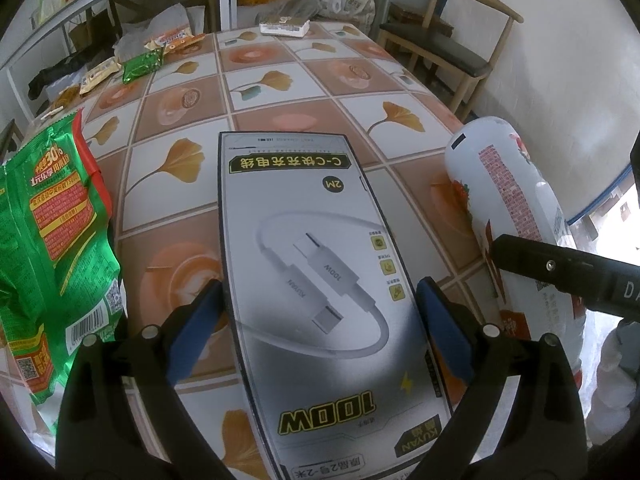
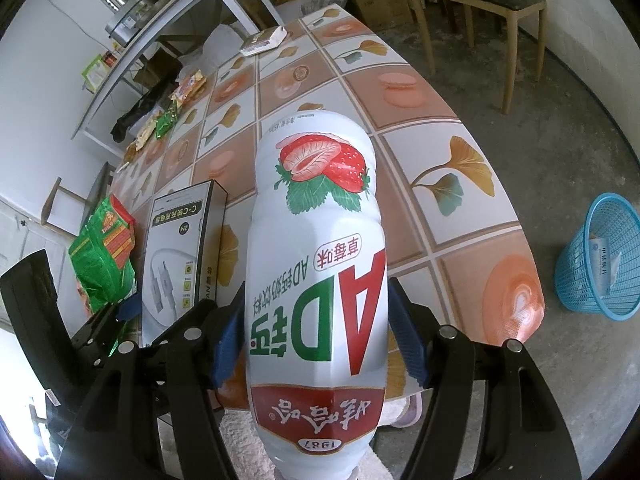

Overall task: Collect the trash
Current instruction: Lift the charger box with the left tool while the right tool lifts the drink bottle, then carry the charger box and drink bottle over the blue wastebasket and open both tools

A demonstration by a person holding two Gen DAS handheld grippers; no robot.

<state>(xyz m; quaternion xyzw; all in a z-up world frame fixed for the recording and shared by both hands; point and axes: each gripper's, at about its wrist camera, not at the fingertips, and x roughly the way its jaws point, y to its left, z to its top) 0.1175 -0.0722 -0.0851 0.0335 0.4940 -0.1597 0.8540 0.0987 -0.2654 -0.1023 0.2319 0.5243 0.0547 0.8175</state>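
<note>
Our left gripper (image 1: 318,320) pinched the cable box (image 1: 320,280), its blue pads pressed on both long sides, above the table (image 1: 280,120). Our right gripper (image 2: 316,340) clamped the white strawberry-milk bottle (image 2: 320,240) across its middle. A green snack bag (image 1: 52,240) lay at nine o'clock from the box. The blue basket (image 2: 600,256) stood on the floor at three o'clock from the bottle.

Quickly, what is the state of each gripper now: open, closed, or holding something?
Left gripper: closed on the cable box, a pad against each long side.
Right gripper: closed on the strawberry drink bottle.
</note>
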